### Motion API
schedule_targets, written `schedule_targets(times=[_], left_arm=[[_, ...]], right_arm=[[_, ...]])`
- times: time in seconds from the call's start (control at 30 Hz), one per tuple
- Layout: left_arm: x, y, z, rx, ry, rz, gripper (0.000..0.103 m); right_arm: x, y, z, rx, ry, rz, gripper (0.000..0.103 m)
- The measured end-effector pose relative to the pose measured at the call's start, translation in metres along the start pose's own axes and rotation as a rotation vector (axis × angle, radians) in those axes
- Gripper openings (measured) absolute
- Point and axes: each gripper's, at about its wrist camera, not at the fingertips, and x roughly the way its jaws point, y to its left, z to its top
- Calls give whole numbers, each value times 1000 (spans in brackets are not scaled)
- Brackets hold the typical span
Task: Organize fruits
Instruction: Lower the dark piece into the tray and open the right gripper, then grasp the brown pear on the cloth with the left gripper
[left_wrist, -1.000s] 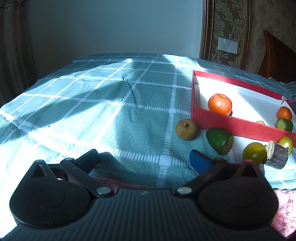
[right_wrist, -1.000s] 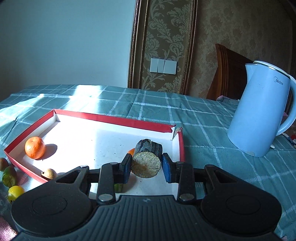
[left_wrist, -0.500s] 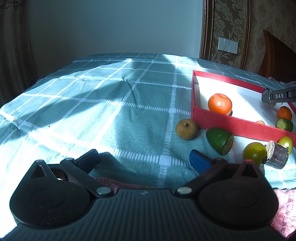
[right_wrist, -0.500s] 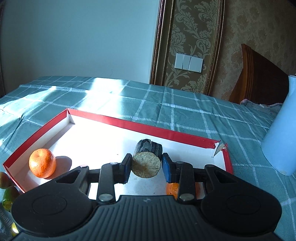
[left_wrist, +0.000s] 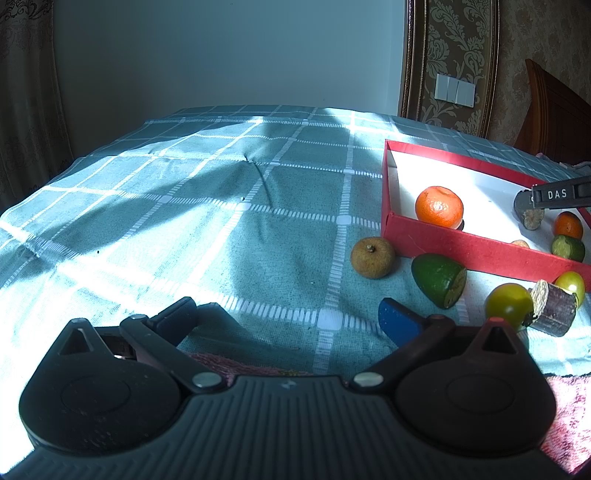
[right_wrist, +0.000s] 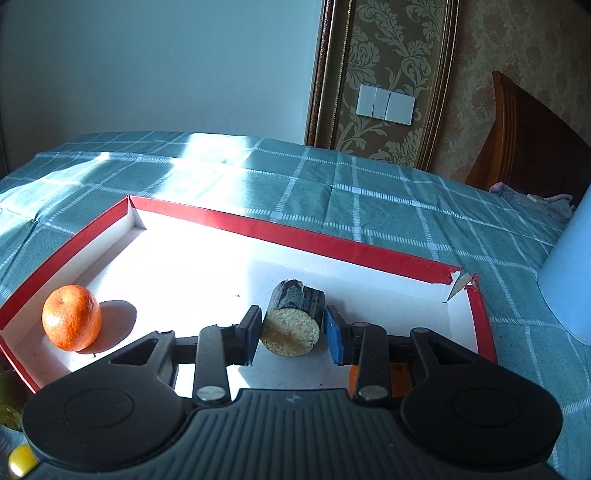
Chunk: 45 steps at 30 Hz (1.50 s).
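Table: a teal checked cloth covers it, with bright sun and long shadows.
Room: a pale wall, a patterned panel with light switches.
Box: your red box has a white floor.
Cane piece: the short dark log lies on its side in the box, cut end facing you, long way running away from you.
Right gripper: your jaws have just been opening; the log sits between them, not squeezed.
Left gripper: your jaws stand wide apart, holding nothing.
Orange: in the box's left corner.

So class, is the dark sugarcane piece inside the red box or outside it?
Inside: the sugarcane piece lies on the red box's white floor.
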Motion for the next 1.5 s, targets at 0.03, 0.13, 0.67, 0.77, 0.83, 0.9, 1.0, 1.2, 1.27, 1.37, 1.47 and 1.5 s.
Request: schedule_targets(times=[0.03,0.13,0.67,0.77,0.83,0.9,1.0,1.2,1.27,1.37,1.47,1.5], left_arm=[[0,0,0,0,0,0,103],[0,0,0,0,0,0,103],[0,0,0,1,-1,1,103],[1,-1,2,3,-1,11,103],[3,-2,5,7,2,28,103],[5,-7,10,35,-1,25,103],[7,-15,14,70,-14,11,103],[16,-19,26,82,-25,-14,95],[20,-18,30,69,-24,-24,94],[25,-20,31,79,-23,-45,88],[27,-26,30,109,-25,-58,82],[28,-27,29,118,-23,-63,75]], right_arm=[[-9,-1,0,-1,-21,-3,61],[-41,-3,-8,-30,-85,-30,70],[-109,-43,-112,112,-25,29,70],[-106,-50,-113,151,-14,58,70],[-104,-50,-114,145,-4,51,70],[-104,-48,-115,135,-3,47,71],[-104,-48,-115,134,0,45,73],[-105,-49,-115,137,1,43,74],[-105,-49,-115,138,1,42,75],[-104,-49,-115,139,2,38,76],[-104,-49,-115,139,4,35,77],[-104,-49,-115,139,4,35,77]])
